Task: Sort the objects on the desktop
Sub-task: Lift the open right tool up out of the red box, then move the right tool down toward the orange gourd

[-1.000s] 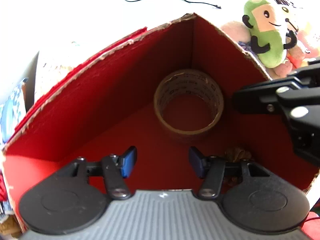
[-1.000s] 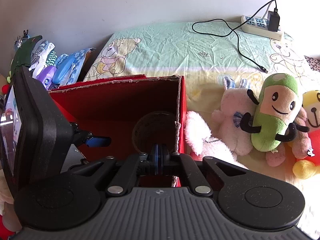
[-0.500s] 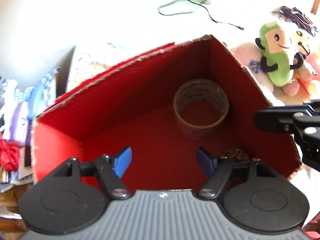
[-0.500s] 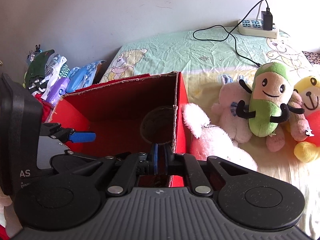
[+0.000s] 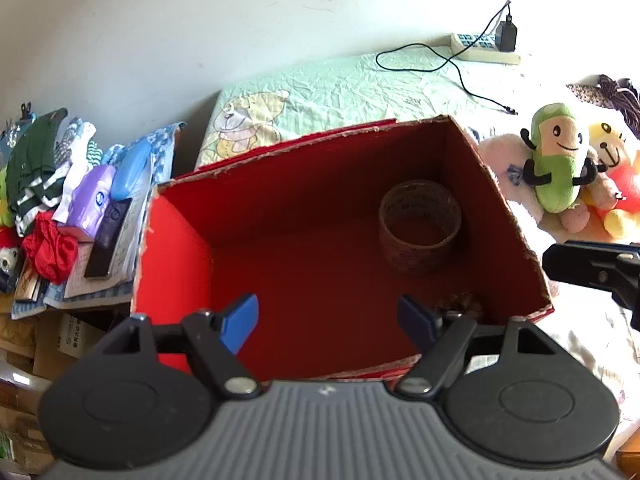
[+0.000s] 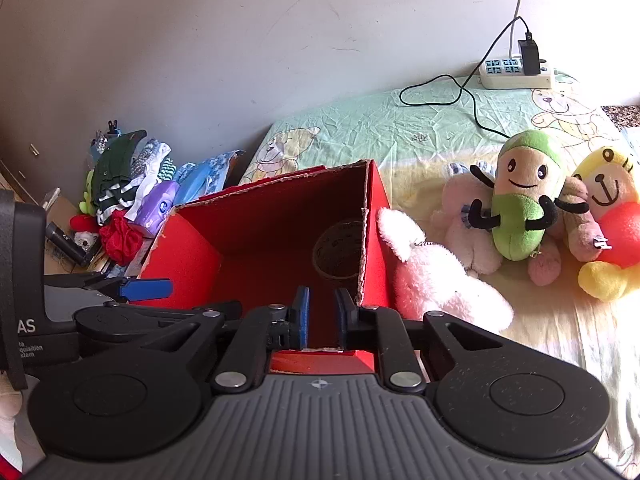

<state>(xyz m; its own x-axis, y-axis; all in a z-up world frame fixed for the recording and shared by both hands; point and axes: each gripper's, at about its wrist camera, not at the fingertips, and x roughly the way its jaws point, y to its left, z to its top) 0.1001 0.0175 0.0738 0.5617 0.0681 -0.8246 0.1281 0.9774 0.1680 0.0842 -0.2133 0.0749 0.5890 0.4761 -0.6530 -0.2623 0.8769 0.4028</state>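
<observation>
An open red cardboard box (image 5: pixel 304 145) sits on a bed sheet. In its far right corner a brown tape roll (image 5: pixel 420 224) stands on its side, and a small brown crumpled thing (image 5: pixel 460 303) lies near the front right wall. My left gripper (image 5: pixel 328 322) hovers over the box's front edge, open and empty. My right gripper (image 6: pixel 322 314) sits over the near right corner of the box (image 6: pixel 376 240), its blue pads a narrow gap apart and holding nothing. The tape roll (image 6: pixel 340 254) shows past the box wall.
Plush toys lie right of the box: a white one (image 6: pixel 440 284) against its wall, a green one (image 6: pixel 520 208) and a yellow-red one (image 6: pixel 612 236). A power strip (image 6: pixel 516 72) and cable lie at the back. Clothes and packets (image 6: pixel 120 208) are piled to the left.
Both grippers have pulled back and up from the box, so more of the room shows. The right gripper's pads, pressed together before, now stand slightly apart. The tape roll has stayed put.
</observation>
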